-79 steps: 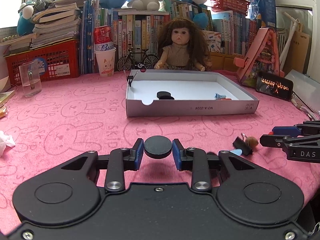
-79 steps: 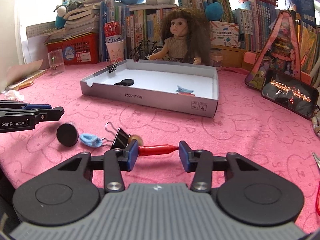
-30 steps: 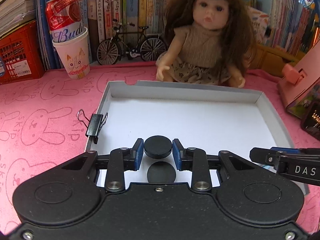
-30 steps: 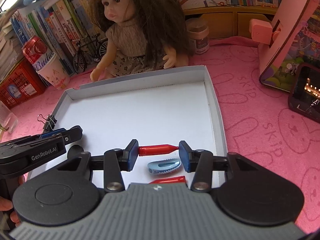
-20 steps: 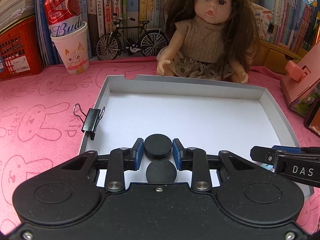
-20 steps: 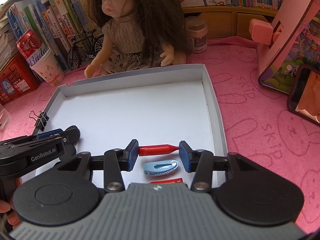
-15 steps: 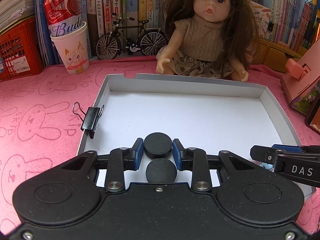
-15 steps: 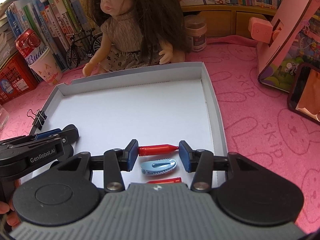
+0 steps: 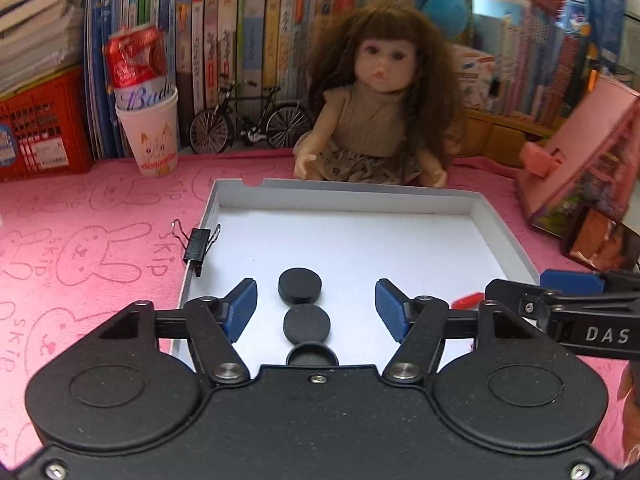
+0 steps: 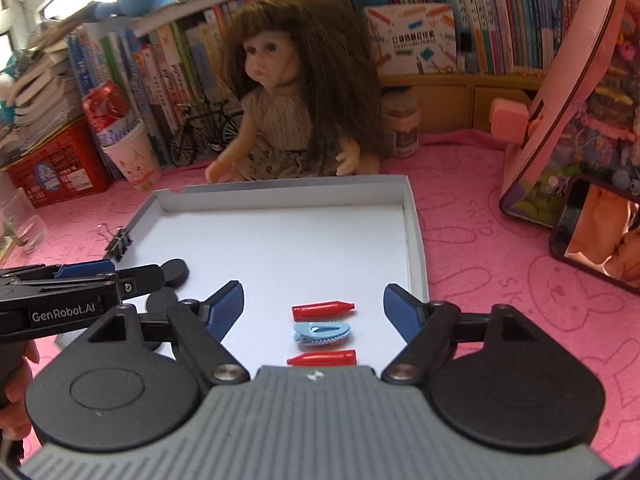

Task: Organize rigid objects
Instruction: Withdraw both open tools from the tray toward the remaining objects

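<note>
A shallow white tray (image 9: 508,236) (image 10: 416,240) lies on the pink cloth. My left gripper (image 9: 316,306) is open above its near left part. Between its fingers a black disc (image 9: 299,285) lies on the tray floor, with two more discs (image 9: 307,323) in a row towards me. My right gripper (image 10: 313,304) is open over the near right part. A red cap (image 10: 323,310) lies between its fingers, with a blue hair clip (image 10: 322,333) and a second red cap (image 10: 321,358) below it. A black binder clip (image 9: 197,245) grips the tray's left wall.
A doll (image 9: 380,120) sits behind the tray. A paper cup with a red can (image 9: 150,128), a model bicycle (image 9: 250,122) and a red basket (image 9: 36,140) stand at the back left. A pink toy house (image 10: 592,100) and a phone (image 10: 596,232) are at the right.
Both grippers have opened. The left one let go of the black disc and the right one let go of the red cap; both now lie on the tray floor.
</note>
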A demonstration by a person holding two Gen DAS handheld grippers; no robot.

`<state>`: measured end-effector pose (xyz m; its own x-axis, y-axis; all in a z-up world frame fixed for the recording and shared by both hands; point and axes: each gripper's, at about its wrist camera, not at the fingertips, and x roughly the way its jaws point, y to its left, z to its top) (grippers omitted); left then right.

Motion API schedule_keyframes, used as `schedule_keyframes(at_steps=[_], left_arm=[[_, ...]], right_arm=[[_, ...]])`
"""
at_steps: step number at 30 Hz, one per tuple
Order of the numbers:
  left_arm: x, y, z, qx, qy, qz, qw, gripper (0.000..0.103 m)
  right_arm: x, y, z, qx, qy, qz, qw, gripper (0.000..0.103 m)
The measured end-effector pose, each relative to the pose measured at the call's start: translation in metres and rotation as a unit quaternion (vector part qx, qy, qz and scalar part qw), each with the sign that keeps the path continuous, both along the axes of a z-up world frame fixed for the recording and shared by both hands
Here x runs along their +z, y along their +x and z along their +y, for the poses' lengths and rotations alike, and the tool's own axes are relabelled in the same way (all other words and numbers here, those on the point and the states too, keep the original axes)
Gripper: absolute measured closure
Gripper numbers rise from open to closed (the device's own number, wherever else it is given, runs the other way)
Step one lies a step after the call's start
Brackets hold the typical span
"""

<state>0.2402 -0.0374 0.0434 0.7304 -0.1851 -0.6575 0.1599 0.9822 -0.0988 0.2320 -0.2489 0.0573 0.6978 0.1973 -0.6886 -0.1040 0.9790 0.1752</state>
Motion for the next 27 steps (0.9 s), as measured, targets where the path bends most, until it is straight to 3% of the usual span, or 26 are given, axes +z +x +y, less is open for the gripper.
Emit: schedule_keyframes(at_steps=[8, 17, 27], left_arm=[[0.010, -0.057, 0.010, -0.030, -0.005, -0.031, 0.9991, 0.039], [-0.002, -0.132, 0.023, -0.061, -0.011, -0.048, 0.9969, 0.039], [-0.028, -0.203, 0.017, -0.093, 0.044, -0.086, 0.9910, 0.039]], right_arm=[[0.014, -0.053, 0.002, 0.047, 0.005, -0.055, 0.997, 0.016], [0.002, -0.113, 0.007, 0.083, -0.002, -0.089, 0.993, 0.016], [-0.021, -0.150, 0.010, 0.078, -0.060, -0.100, 0.990, 0.016]])
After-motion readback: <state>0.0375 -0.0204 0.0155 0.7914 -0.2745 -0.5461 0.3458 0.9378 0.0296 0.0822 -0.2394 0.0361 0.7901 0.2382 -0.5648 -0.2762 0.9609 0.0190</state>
